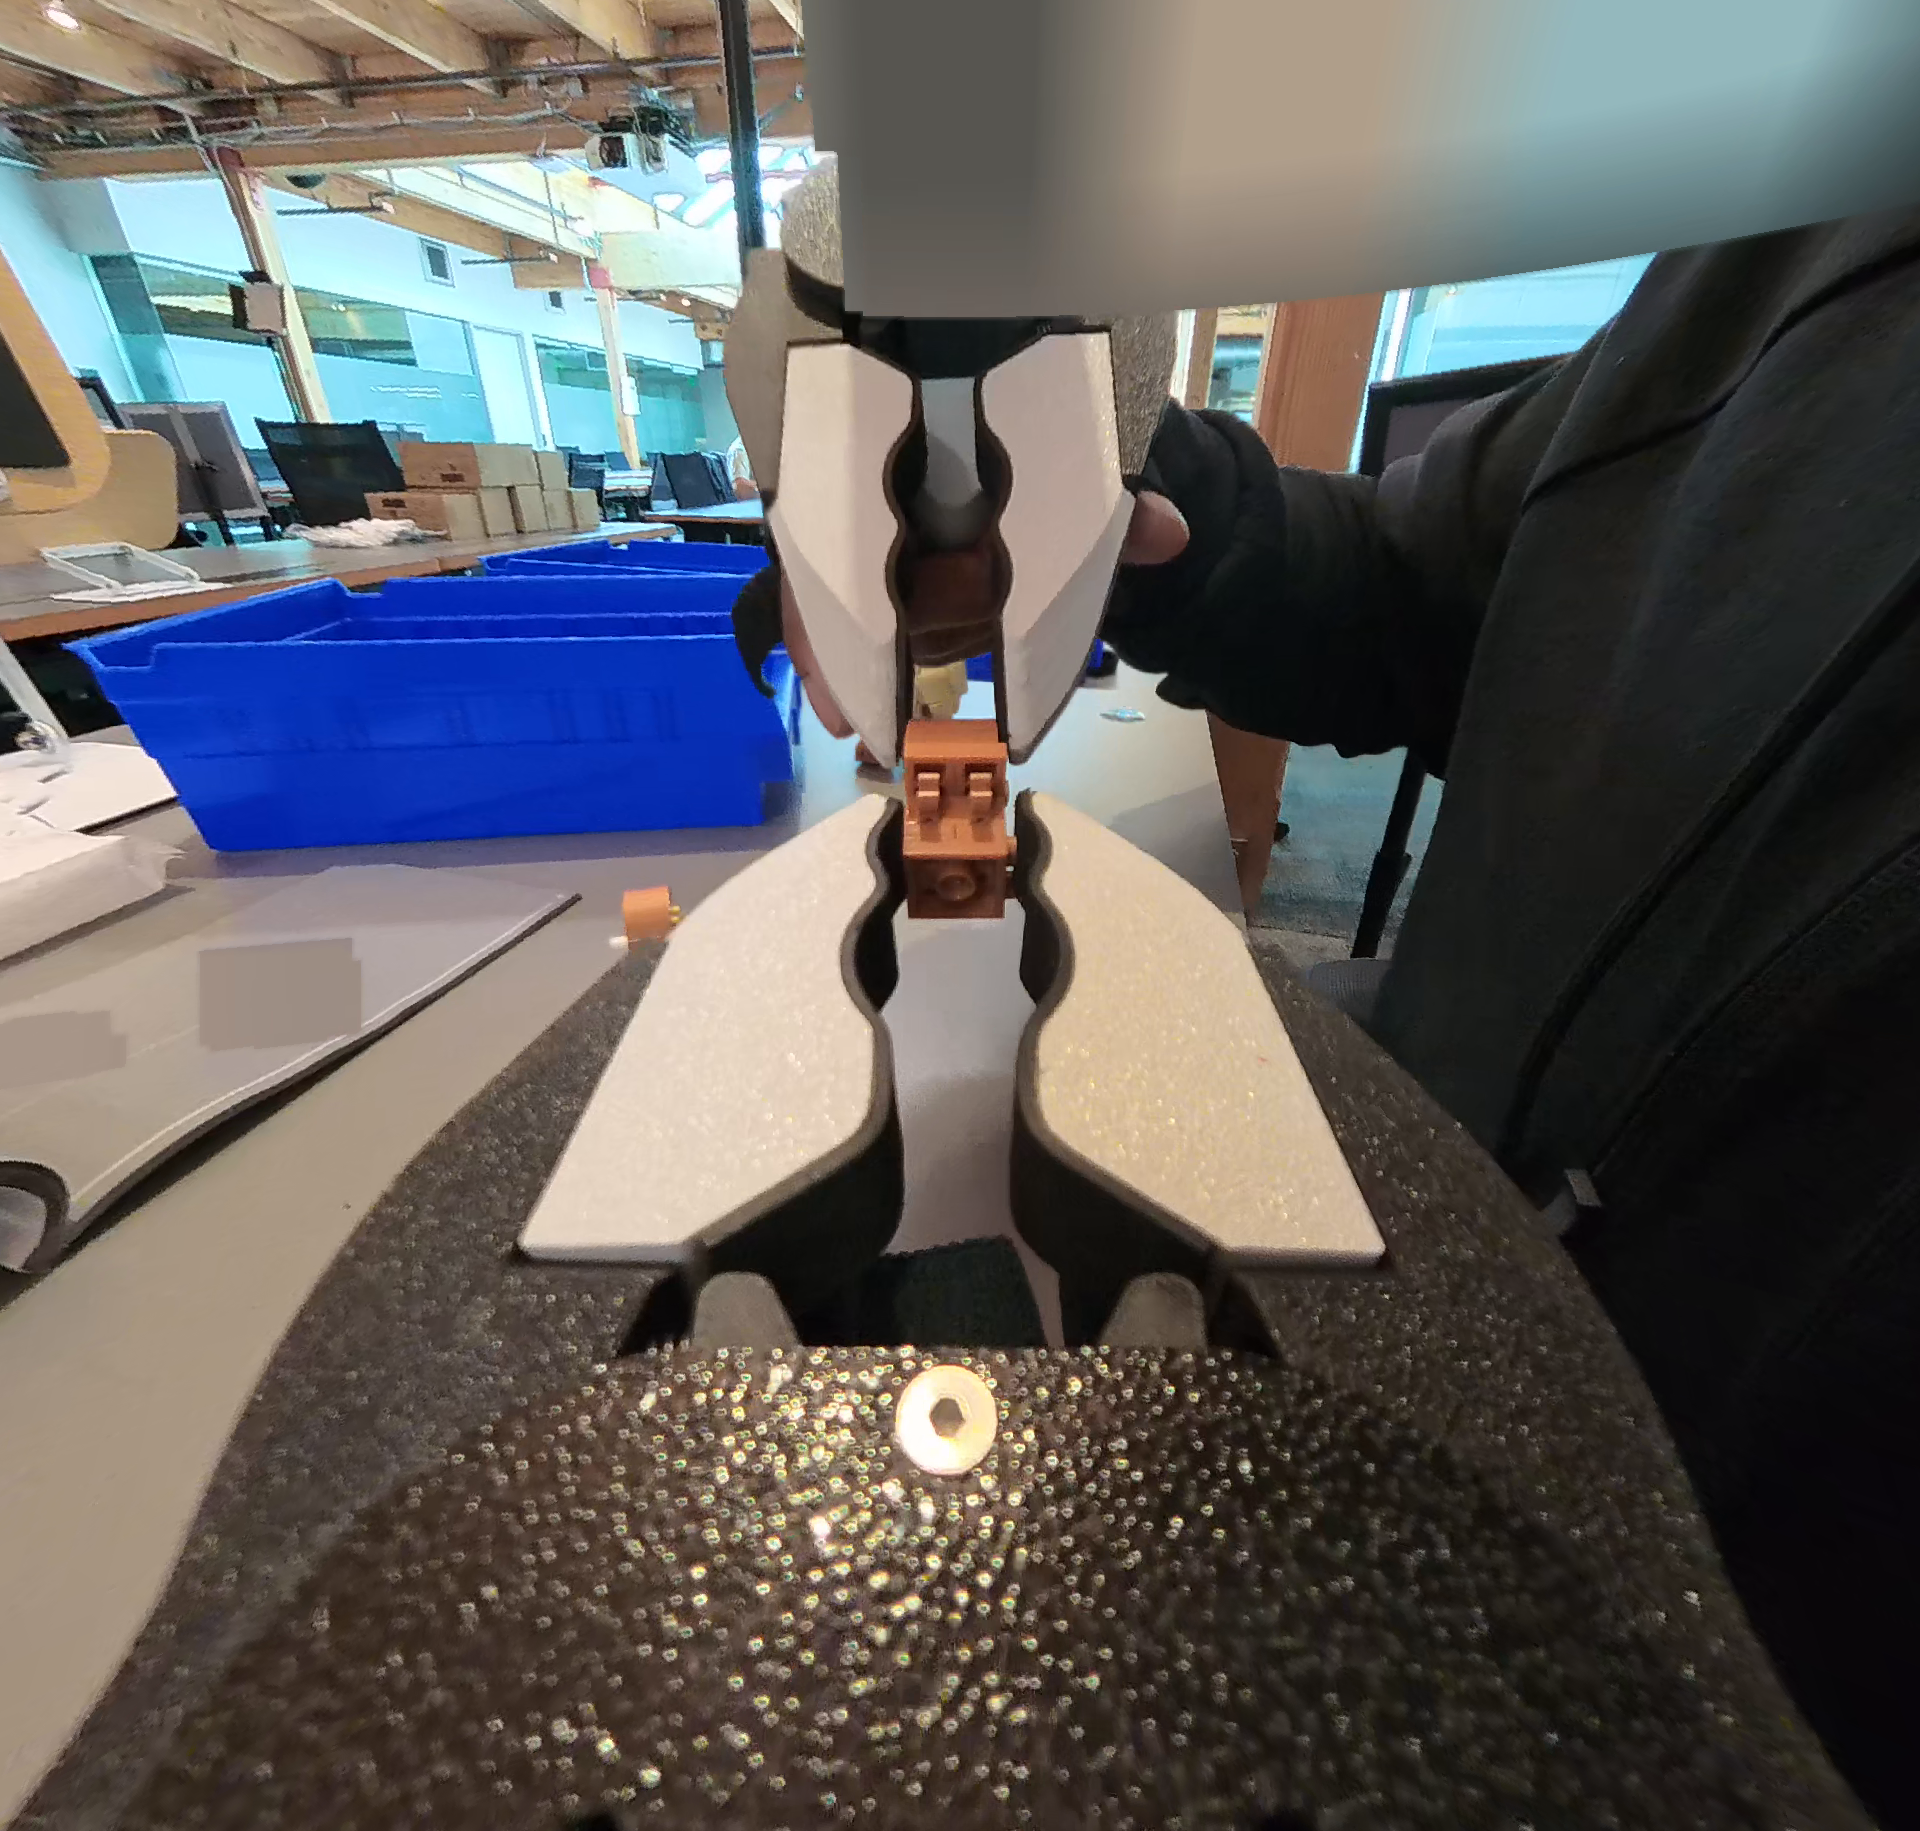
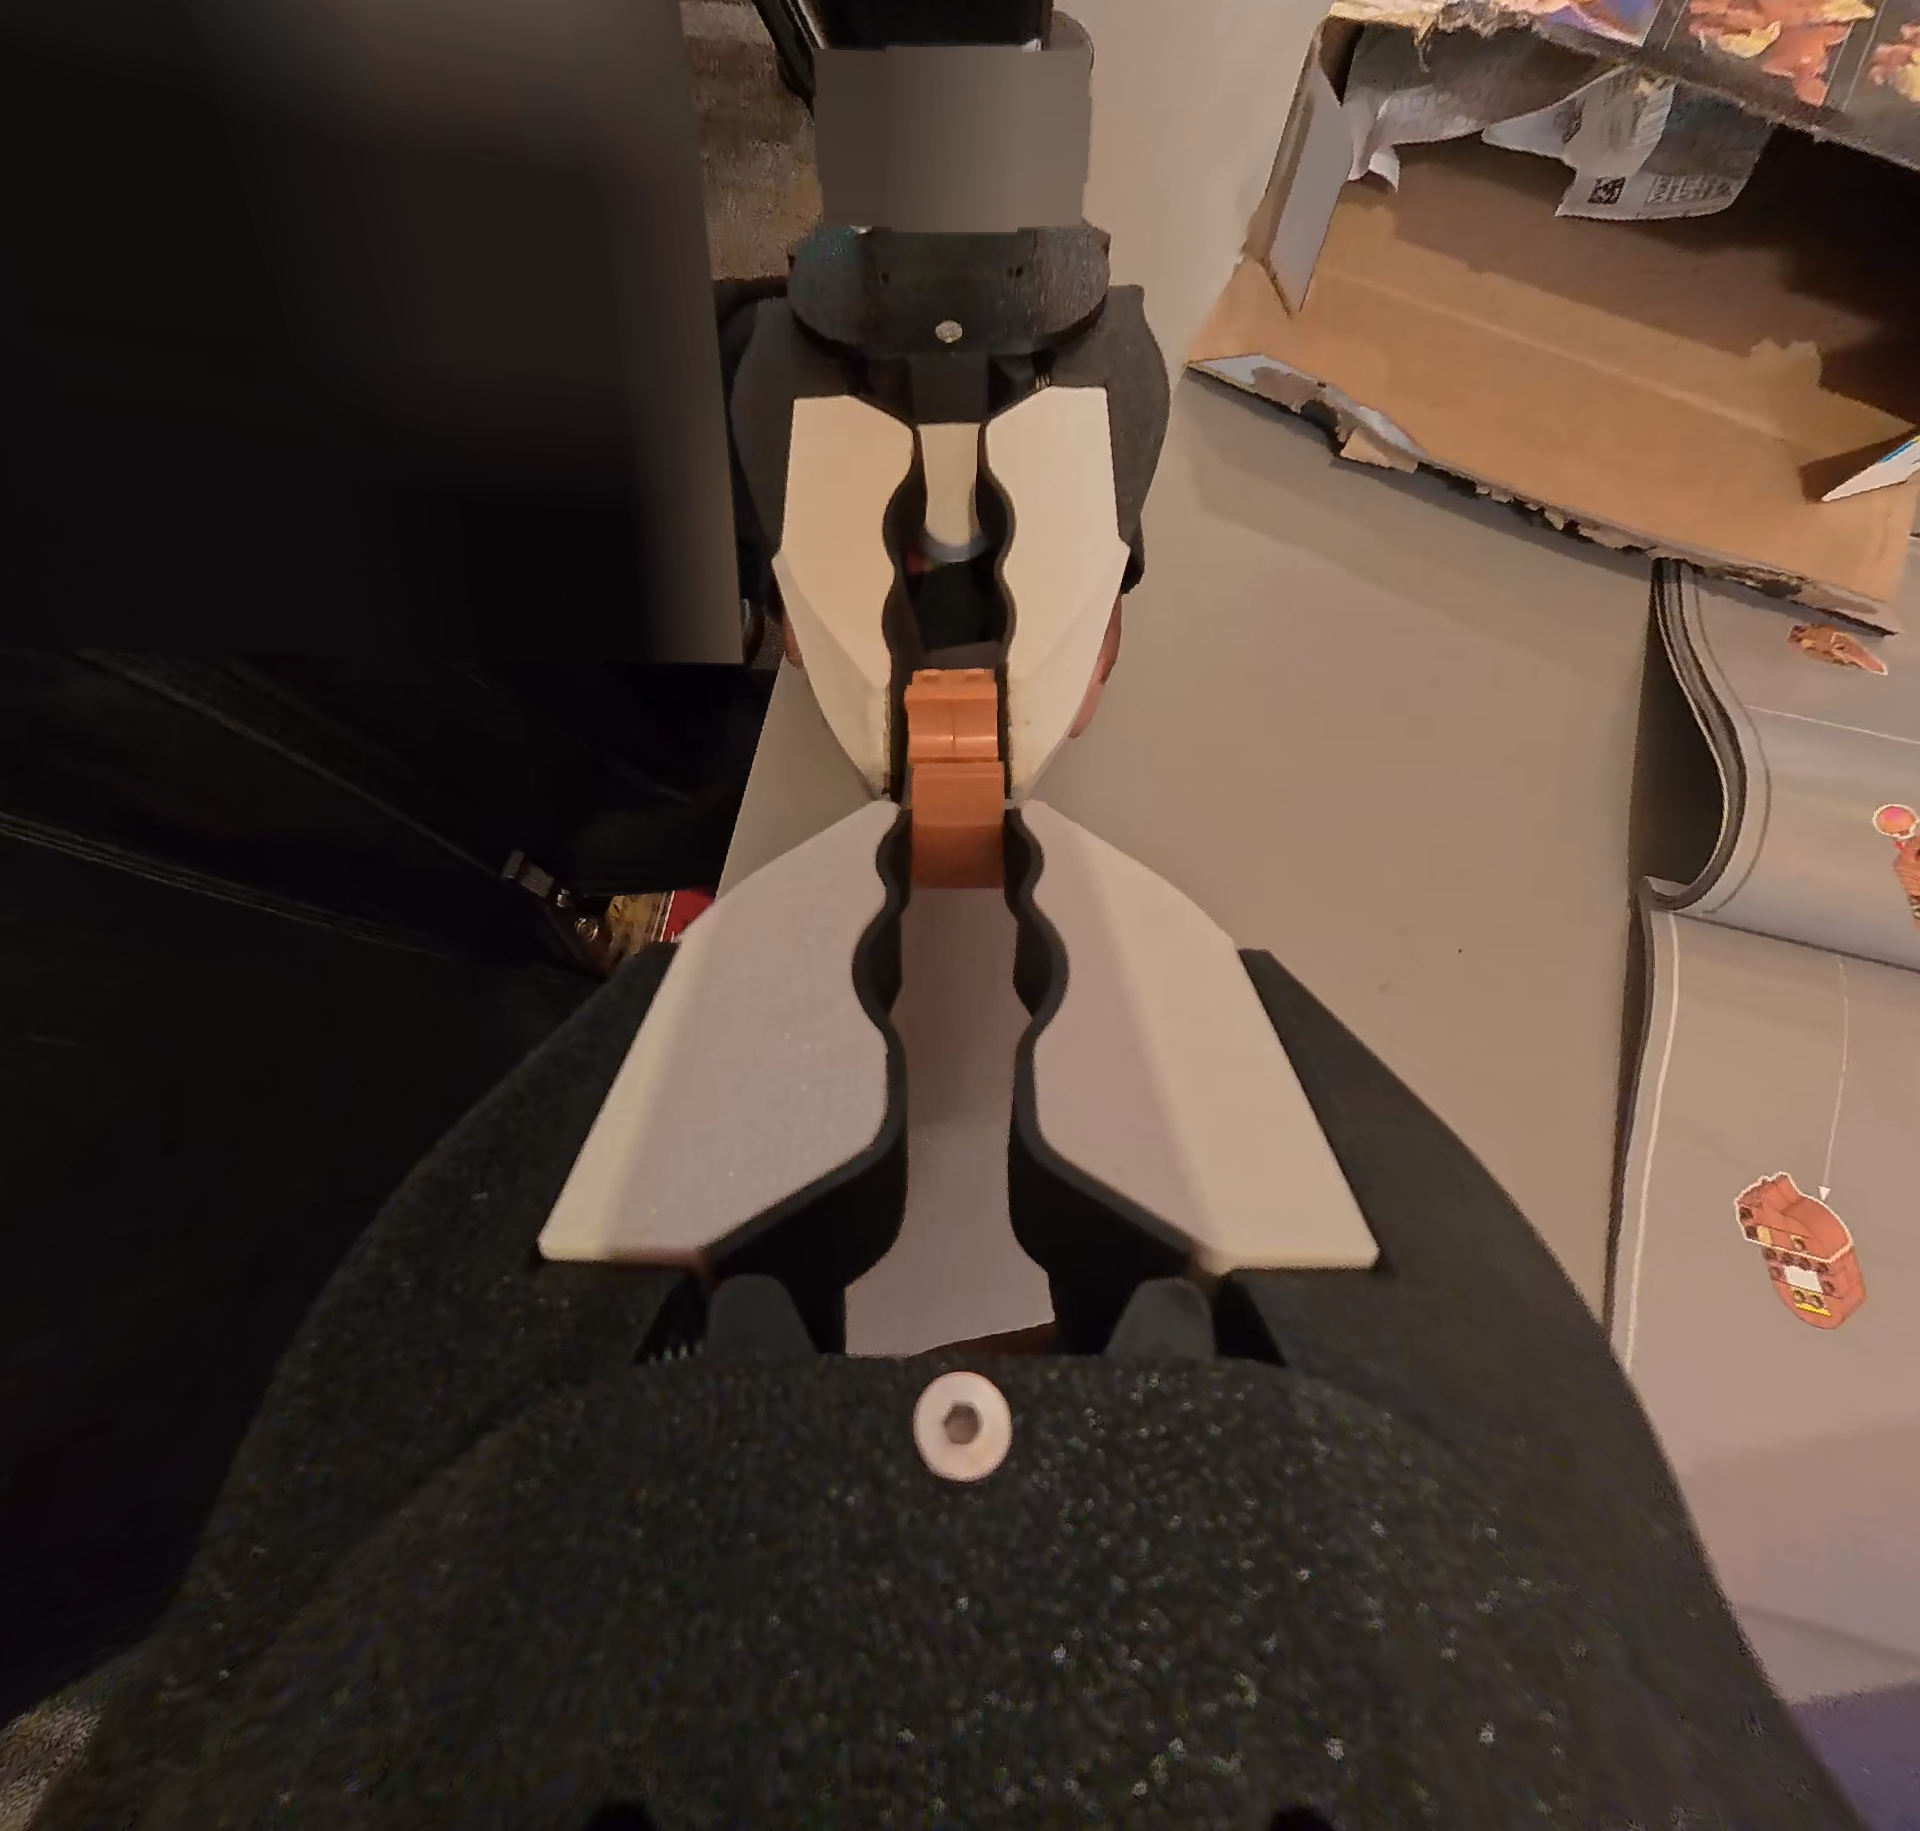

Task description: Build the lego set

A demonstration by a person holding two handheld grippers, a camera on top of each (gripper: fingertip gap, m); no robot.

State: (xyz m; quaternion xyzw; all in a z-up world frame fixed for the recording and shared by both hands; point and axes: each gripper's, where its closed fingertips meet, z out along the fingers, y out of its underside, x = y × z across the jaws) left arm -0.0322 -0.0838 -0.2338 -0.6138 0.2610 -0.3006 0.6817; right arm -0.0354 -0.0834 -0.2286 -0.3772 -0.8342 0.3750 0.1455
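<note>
Between the two pairs of fingertips, which face each other tip to tip above a grey table [image 2: 1351, 742], two small brown bricks are held end to end. The left gripper [image 1: 954, 872] is pinched on one brown brick [image 1: 954, 882], its dark pads pressed against the brick's two sides. The right gripper [image 2: 954, 846] is pinched likewise on the other brick [image 2: 954, 836]. Seen from the left gripper, the second brick [image 1: 954, 763] lies straight ahead, touching the first through a pair of clips, so the long axis of the joined pair runs along both grippers' fingers. Neither gripper is nearer; the joint sits midway between them. Both are held level and in line, each in a black-gloved hand [image 1: 1226, 545]. To the left of the left gripper, a loose orange piece [image 1: 646, 917] lies on the table, and blue bins [image 1: 436, 701] stand beyond it.
</note>
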